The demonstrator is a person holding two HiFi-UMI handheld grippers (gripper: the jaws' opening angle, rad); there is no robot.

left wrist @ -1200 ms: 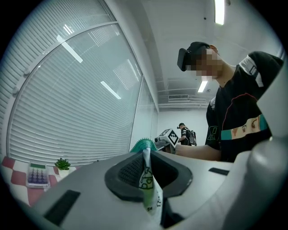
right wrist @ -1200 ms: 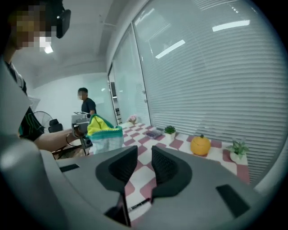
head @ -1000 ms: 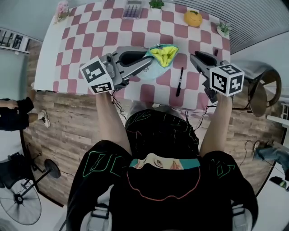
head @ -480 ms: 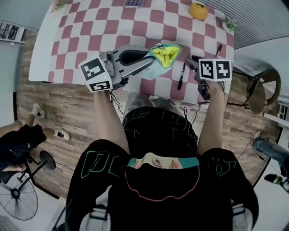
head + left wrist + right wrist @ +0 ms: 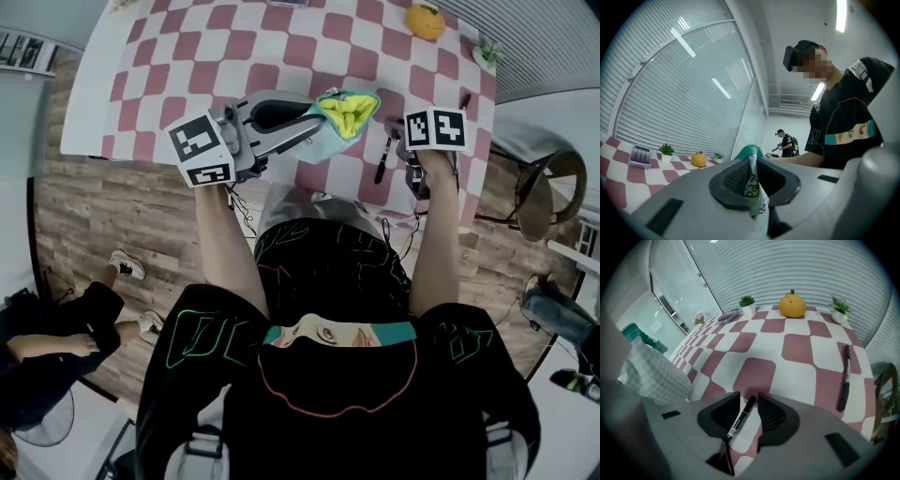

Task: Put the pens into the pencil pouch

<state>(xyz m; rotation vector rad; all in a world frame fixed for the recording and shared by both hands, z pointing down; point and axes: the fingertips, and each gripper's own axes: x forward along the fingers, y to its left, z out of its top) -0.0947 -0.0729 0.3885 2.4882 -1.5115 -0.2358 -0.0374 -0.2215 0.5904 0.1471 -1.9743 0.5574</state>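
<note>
Jaws of the right gripper (image 5: 749,404), low in its view's centre, stand apart and have just been closing around a black pen (image 5: 739,420) lying on the checked table (image 5: 797,352). Best centre the pen, then squeeze squarely. The left gripper (image 5: 751,178) pinches the pouch (image 5: 754,197) edge, and a second pen (image 5: 844,378) lies at the right.

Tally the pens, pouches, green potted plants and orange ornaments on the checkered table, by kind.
Pens: 2, near pen, far pen
Pouches: 1, pencil pouch
Potted plants: 2, left plant, right plant
Orange ornaments: 1, orange ornament
Total: 6
</note>
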